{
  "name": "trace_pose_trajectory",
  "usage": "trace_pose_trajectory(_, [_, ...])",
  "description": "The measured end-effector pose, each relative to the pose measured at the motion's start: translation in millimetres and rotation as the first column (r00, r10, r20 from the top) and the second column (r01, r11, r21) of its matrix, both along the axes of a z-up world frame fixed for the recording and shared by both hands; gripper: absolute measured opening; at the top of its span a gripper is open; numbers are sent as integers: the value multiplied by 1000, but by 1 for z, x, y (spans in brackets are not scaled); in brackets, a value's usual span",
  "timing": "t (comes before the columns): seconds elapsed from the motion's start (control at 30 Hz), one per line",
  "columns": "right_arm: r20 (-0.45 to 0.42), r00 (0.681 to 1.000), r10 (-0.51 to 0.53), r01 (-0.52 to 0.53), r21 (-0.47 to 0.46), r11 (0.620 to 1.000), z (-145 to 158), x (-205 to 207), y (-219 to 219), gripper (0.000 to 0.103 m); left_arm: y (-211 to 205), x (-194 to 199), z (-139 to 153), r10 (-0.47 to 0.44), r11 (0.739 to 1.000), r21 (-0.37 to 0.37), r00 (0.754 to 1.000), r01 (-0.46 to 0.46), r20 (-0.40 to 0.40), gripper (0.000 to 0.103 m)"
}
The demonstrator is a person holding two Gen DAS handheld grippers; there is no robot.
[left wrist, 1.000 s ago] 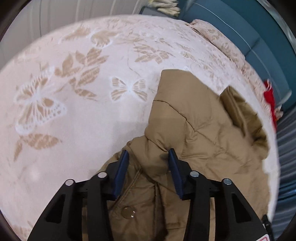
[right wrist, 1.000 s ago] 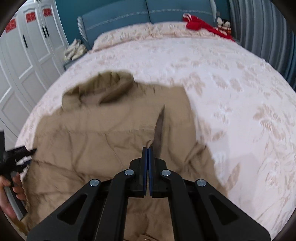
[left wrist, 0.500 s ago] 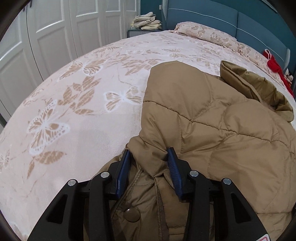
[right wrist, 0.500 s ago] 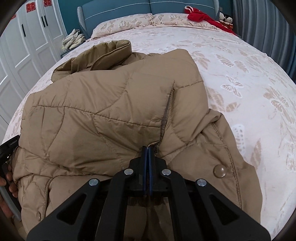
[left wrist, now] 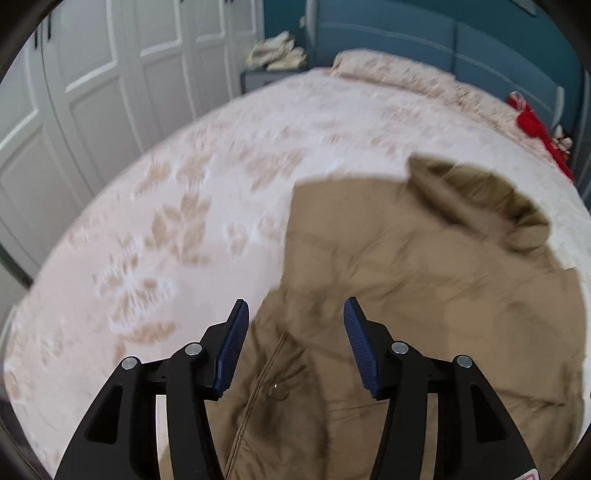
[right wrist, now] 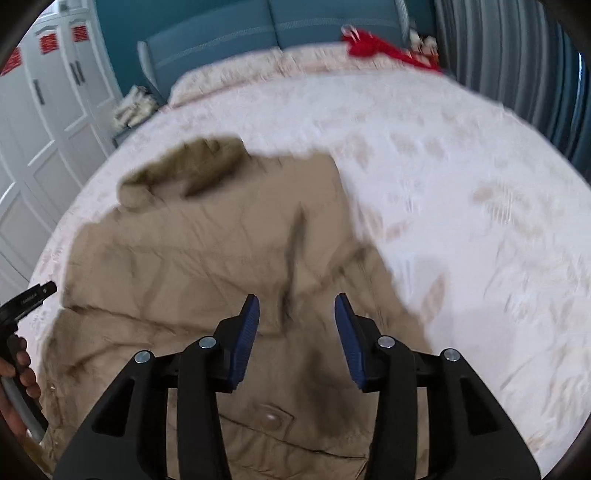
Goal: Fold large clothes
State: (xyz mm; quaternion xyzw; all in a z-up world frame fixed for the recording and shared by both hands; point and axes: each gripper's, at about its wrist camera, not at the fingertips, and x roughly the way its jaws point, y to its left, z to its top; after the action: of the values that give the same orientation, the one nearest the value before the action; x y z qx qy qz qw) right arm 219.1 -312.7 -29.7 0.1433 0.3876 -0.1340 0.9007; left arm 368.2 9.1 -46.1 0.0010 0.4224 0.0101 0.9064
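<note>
Blue-padded left gripper (left wrist: 291,314) and right gripper (right wrist: 297,310) had just been opening, jaws empty | tan quilted jacket (left wrist: 424,295) lay released on bed (left wrist: 184,184), near its foot edge | first fold seemingly laid; more folds left

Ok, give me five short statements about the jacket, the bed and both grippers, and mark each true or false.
1. The tan jacket lies on the bed. True.
2. The right gripper is clamped on the jacket. False: its jaws have just been opening and nothing is pinched between them.
3. The left gripper is open. True.
4. A red item lies near the headboard. True.
5. The bedspread is plain dark blue. False: it is pale with a tan leaf and butterfly pattern.
</note>
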Motion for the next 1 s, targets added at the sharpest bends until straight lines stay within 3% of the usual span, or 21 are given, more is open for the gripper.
trace_pose_trajectory(0.13, [46,995,88,-87,-12,996,30,29,24,29,-33,8,31,-62,998,-4,997,62,47,52])
trace_pose_trajectory(0.23, [48,987,151,-150,-16,989,31,60,47,24,-63,23,25,-111,994,18,994,111,13,52])
trace_pose_trajectory(0.47, [-68,975,212,-215,-29,976,-27,112,80,19,-94,36,-45,-118,990,65,987,125,-107,53])
trace_pose_trajectory(0.7, [-58,973,225,-229,-66,971,-71,109,83,17,-100,25,-74,-120,984,128,993,121,-16,55])
trace_pose_trajectory(1.0, [3,975,220,-220,-62,974,-83,103,81,17,-106,18,-84,-110,981,167,993,101,43,56])
